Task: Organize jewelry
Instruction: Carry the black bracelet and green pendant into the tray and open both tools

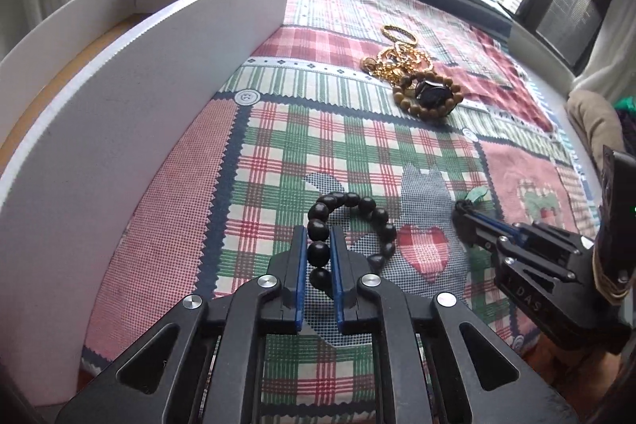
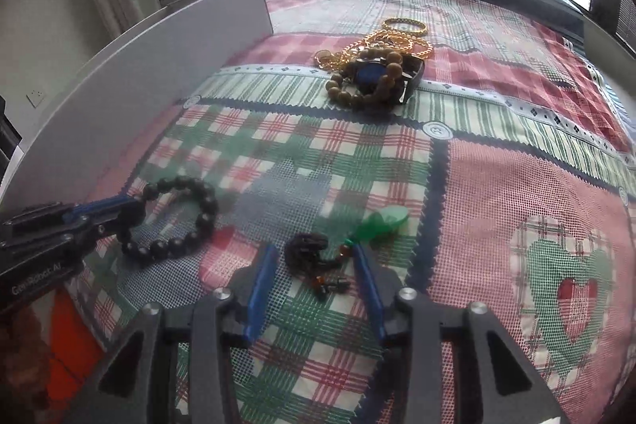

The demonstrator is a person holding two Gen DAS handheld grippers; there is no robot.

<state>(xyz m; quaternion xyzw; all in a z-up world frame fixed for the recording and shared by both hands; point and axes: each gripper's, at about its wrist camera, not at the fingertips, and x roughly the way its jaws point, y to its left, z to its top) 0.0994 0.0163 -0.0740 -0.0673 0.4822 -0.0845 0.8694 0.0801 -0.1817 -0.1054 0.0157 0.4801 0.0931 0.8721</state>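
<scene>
Blue-padded fingers of the left gripper (image 1: 318, 261) fill the bottom of the left wrist view, closed in on the near side of a black bead bracelet (image 1: 351, 229), with a run of beads lying lengthwise between the pads; whether they truly pinch or only flank the beads I cannot tell. The rest of the loop curves away ahead and to the right over the patchwork cloth (image 1: 278, 130). A white cardboard box (image 1: 167, 82) stands just to the left, its open top the likely home for the bracelet, so the coming move is probably a lift up and leftward over the wall. Farther ahead lies a pile of gold chains (image 1: 397, 56) tangled with a tan bead bracelet (image 1: 427, 98). From the right wrist view, the right gripper (image 2: 314, 253) is spread wide around a dark cord necklace with a green pendant (image 2: 318, 253), which lies on the cloth between the pads, its pendant pointing ahead and right. The left gripper (image 2: 119, 209) shows at the left edge on the black bead bracelet (image 2: 179, 217), beside the box (image 2: 139, 86).
</scene>
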